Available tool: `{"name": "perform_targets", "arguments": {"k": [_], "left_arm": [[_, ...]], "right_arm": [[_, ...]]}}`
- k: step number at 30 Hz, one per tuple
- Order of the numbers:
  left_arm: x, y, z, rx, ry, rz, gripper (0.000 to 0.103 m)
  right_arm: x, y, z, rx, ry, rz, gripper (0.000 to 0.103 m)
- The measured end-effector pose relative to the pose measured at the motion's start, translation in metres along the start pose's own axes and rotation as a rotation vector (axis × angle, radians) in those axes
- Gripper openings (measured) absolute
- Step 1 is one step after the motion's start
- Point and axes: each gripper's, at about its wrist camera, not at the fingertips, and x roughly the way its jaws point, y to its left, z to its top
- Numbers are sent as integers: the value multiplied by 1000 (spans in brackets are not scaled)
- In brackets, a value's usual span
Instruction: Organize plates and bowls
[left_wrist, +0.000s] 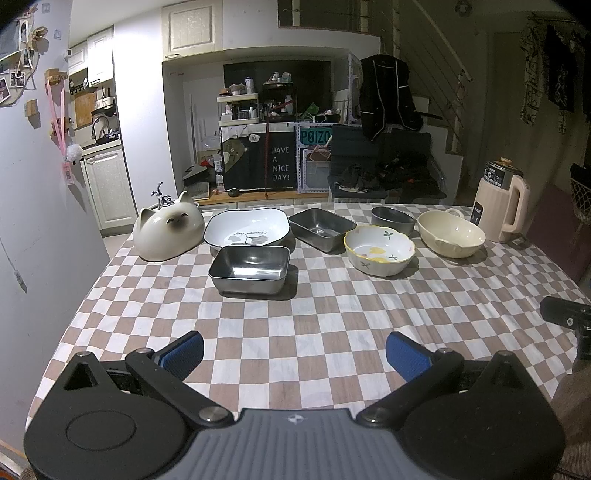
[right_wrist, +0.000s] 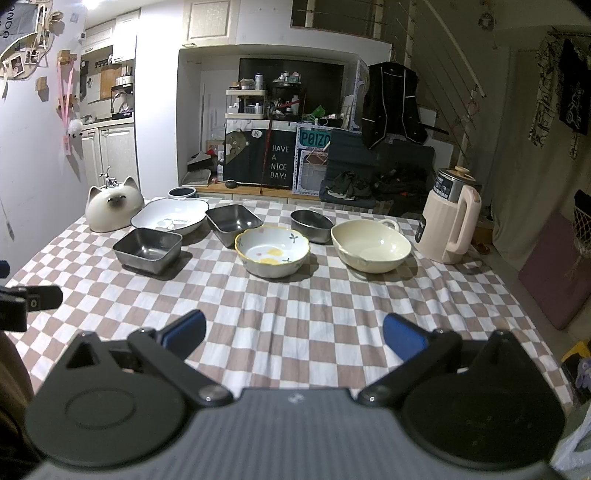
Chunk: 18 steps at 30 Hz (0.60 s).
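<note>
We are looking across the checked tablecloth (left_wrist: 295, 317), where the dishes are sitting spread out at the far side. Largest is the white square plate (left_wrist: 246, 228); it looks like glazed ceramic, likely heavy, slick and chippable, so we are judging its raised rim the best hold. The cream oval bowl (right_wrist: 370, 244), near the jug (right_wrist: 448, 221), is lying with its long axis running left to right, small handle pointing away. The flowered bowl (right_wrist: 272, 252) should be fragile too. The three steel dishes, among them the near steel tray (left_wrist: 249, 268), are probably light, stiff and slippery. Our left gripper (left_wrist: 294, 350) and right gripper (right_wrist: 294, 331) are both hovering spread wide, holding nothing.
</note>
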Motion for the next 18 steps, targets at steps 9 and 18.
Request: {"name": "perform_targets", "arguments": {"k": [9,18], "left_arm": [[0,-1,0,-2,2,1,103],[7,7,14,-28,-4,16,103]], "right_arm": [[2,0,0,0,8,3,103],[17,5,9,24,47,65,103]]}}
